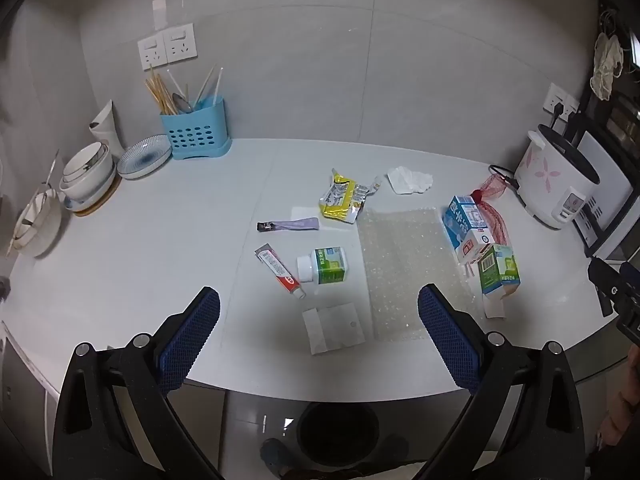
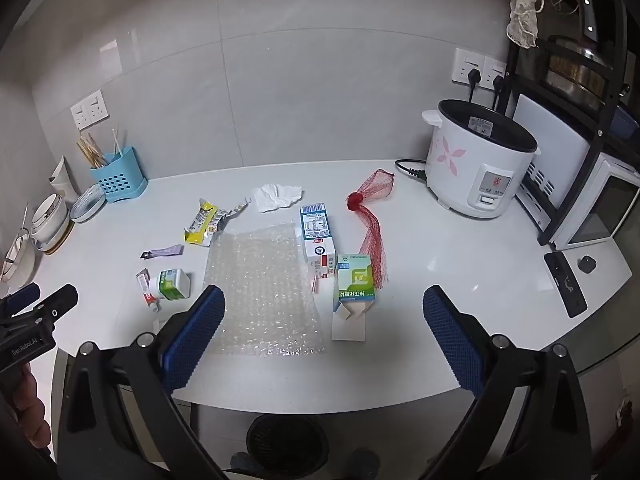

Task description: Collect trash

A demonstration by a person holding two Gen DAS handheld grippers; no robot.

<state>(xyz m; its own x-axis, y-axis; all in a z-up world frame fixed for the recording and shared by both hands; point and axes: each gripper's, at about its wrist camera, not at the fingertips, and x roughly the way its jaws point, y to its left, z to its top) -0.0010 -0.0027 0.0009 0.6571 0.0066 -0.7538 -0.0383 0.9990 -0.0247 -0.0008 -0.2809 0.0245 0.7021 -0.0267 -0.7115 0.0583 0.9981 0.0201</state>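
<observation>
Both tongs stand wide open and hold nothing: the left tongs [image 1: 319, 336] hang above the near edge of the bench [image 1: 140, 240], the right tongs [image 2: 324, 336] likewise.

Trash lies scattered over the middle of the bench. A sheet of bubble wrap [image 2: 260, 284] lies flat at the centre; it looks light, soft and slippery, best pinched at a near edge. Just right of it are a green carton [image 2: 355, 280] with its flap open and a blue-and-white carton [image 2: 316, 236], both probably empty and easily crushed, so grip across the narrow sides. A red mesh net [image 2: 370, 216] trails beside them, limp and likely to snag. Left of the wrap lie a pill bottle [image 1: 325, 266], stiff and liable to roll, a toothpaste tube [image 1: 278, 270], a purple sachet [image 1: 294, 225], a yellow wrapper [image 1: 340, 200] and a crumpled tissue [image 1: 410, 180].

Below the bench edge a dark bin [image 1: 338, 432] stands on the floor.
</observation>
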